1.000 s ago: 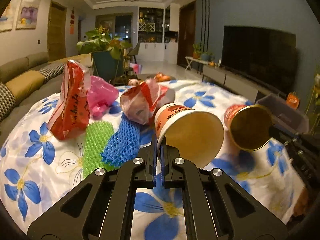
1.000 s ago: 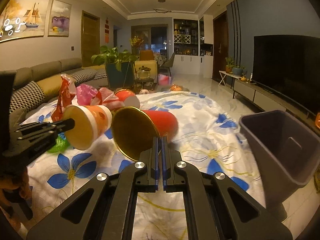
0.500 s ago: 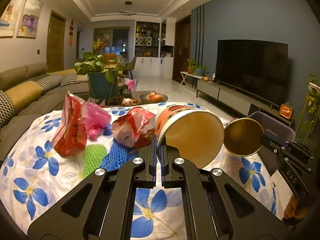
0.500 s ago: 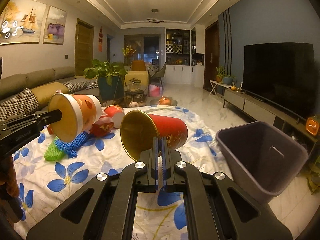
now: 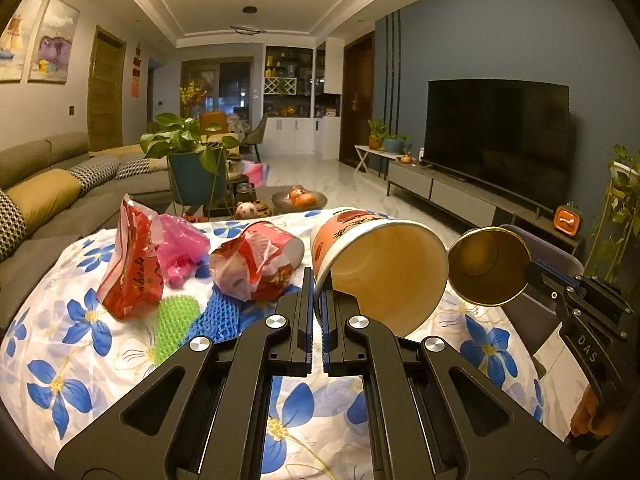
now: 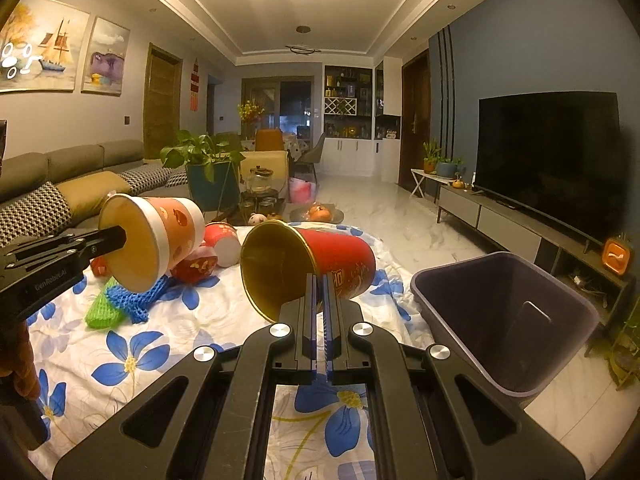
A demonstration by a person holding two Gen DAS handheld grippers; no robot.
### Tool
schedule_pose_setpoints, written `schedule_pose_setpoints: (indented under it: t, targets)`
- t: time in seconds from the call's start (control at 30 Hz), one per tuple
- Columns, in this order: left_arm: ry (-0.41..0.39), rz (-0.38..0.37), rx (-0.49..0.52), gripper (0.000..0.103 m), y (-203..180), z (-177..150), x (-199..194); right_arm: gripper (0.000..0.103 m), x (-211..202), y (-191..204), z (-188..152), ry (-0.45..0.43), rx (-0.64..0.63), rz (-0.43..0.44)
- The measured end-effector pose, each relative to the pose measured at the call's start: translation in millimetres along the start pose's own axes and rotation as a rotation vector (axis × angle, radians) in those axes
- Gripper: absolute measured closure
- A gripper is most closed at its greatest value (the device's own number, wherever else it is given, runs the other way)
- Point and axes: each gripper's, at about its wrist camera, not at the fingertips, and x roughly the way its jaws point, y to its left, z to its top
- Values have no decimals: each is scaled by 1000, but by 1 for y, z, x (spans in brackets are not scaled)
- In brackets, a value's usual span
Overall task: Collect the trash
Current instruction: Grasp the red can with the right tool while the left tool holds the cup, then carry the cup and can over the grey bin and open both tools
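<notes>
**Two cups lifted, bin waiting on the right**

Left wrist view: the left gripper (image 5: 317, 292) is clamped narrow on the rim of an orange-and-white paper cup (image 5: 380, 268), which hangs tipped on its side, mouth toward the camera, clear of the flowered cloth (image 5: 80, 344) on the table. Left on the cloth lie a red snack bag (image 5: 134, 264), a pink plastic bag (image 5: 180, 246), a crumpled red wrapper (image 5: 256, 264), and green (image 5: 174, 320) and blue foam netting (image 5: 224, 316). At the right edge the right gripper holds a gold-lined cup (image 5: 490, 266) by its rim.

Right wrist view: the right gripper (image 6: 319, 292) is pinched tight on the rim of the red cup (image 6: 312, 268), also tipped, mouth toward the lens. The empty grey bin (image 6: 504, 320) stands on the floor just beside the table, to the right. The left gripper holds its cup up at the left.

Judgement: this is the carry step, both cups picked up and not yet binned. Next, each cup needs to travel right over the bin's mouth before its gripper opens; the red one is nearer, so it should go first to avoid crowding.
</notes>
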Motion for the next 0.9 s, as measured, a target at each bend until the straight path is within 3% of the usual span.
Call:
schedule_pose_setpoints:
  t: [0.47, 0.67, 0.9]
  targets:
    - [-11, -52, 44, 101, -28, 13, 11, 100, -6, -18, 7, -27, 15, -38]
    - [-25, -140, 104, 101, -69, 30, 26, 100, -14, -42, 15, -61, 28, -109]
    - [-49, -267, 158, 101, -134, 44, 54, 100, -25, -91, 25, -102, 53, -252]
